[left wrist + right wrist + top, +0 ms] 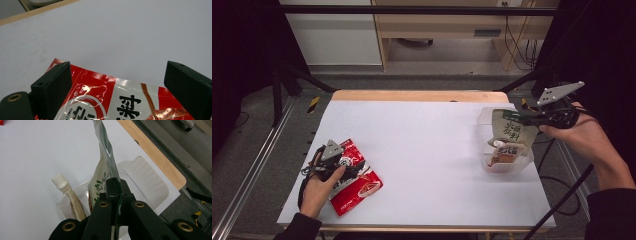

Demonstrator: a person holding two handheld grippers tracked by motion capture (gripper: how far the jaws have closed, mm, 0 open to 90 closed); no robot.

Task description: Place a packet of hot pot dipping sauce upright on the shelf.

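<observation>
My right gripper [117,192] is clamped on a green-white pouch [511,129], holding it over the clear tub [507,165] at the table's right. My left gripper [120,87] is spread wide over the red packet [357,177] lying front-left.

Glossy red foil packet [120,100]; clear plastic tub [147,187]; matt white tabletop [422,135].

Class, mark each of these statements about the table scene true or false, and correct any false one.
1. The right gripper is shut on the green-and-white pouch. True.
2. The left gripper is clamped shut on the red packet. False: its jaws stand open either side of it.
3. The red packet lies in the clear plastic container. False: it lies on the white table.
4. A pouch with a white screw cap stands in the container. True.
</observation>
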